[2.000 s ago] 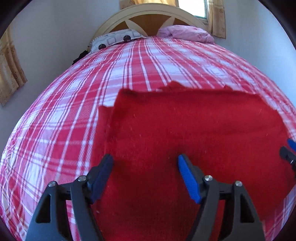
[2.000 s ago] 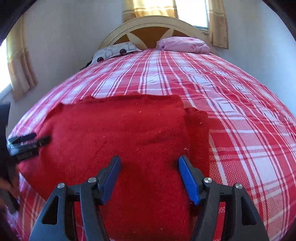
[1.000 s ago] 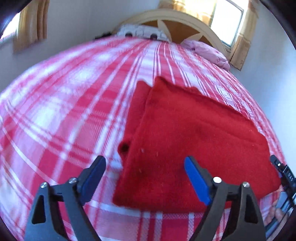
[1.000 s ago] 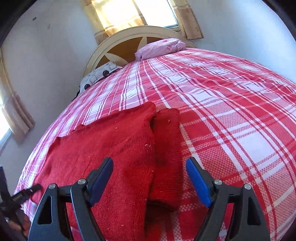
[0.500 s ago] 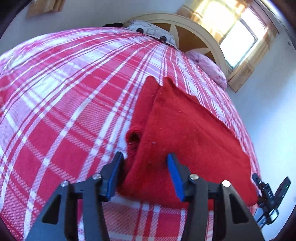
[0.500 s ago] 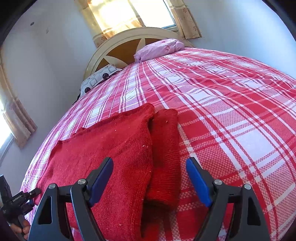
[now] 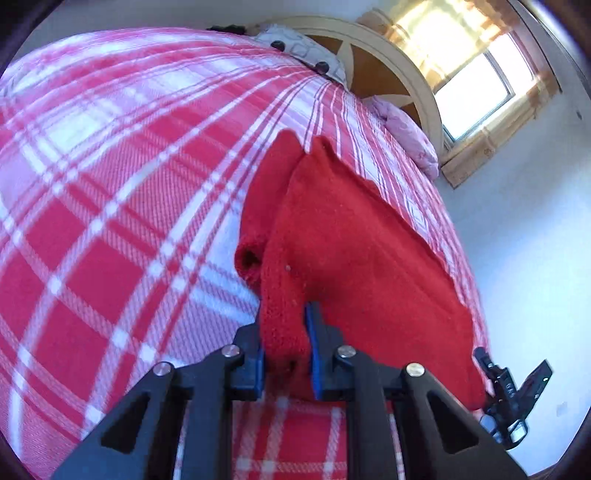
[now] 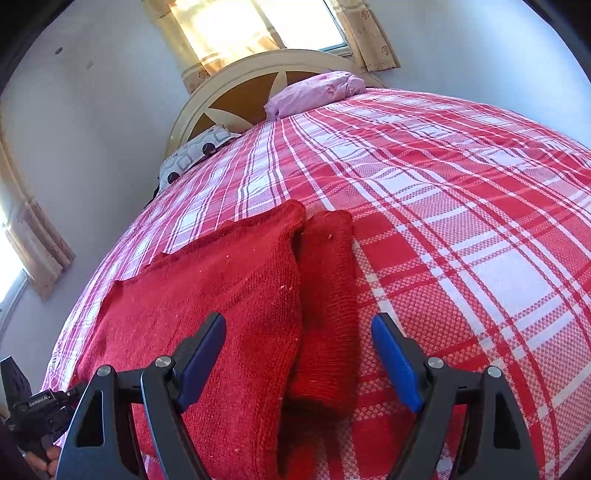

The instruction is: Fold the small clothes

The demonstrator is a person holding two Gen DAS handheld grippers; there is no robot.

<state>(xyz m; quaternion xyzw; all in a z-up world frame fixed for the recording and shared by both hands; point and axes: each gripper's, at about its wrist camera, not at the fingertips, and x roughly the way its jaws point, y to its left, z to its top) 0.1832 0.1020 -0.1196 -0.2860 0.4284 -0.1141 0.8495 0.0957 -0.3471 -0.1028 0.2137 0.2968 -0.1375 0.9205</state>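
Note:
A red knitted sweater point(image 7: 354, 251) lies folded flat on the red-and-white plaid bedspread point(image 7: 110, 206). My left gripper point(image 7: 284, 347) is shut on the sweater's near left corner, with the knit bunched between the blue pads. A sleeve point(image 7: 258, 221) lies along the left edge. In the right wrist view the sweater point(image 8: 207, 295) fills the lower left and the right sleeve point(image 8: 328, 295) lies along its right edge. My right gripper point(image 8: 299, 358) is open, its jaws either side of the sleeve and sweater edge, holding nothing. The other gripper shows at each view's edge point(image 7: 509, 387) point(image 8: 33, 406).
A curved cream and wood headboard point(image 8: 258, 85) stands at the bed's far end, with a pink pillow point(image 8: 317, 88) and a spotted grey pillow point(image 8: 192, 151). Curtained windows point(image 8: 258, 29) are behind it. Walls lie close to both bed sides.
My left gripper swung to the sweater's left corner, moved in and shut on it. My right gripper shifted to the right sleeve edge and stayed open.

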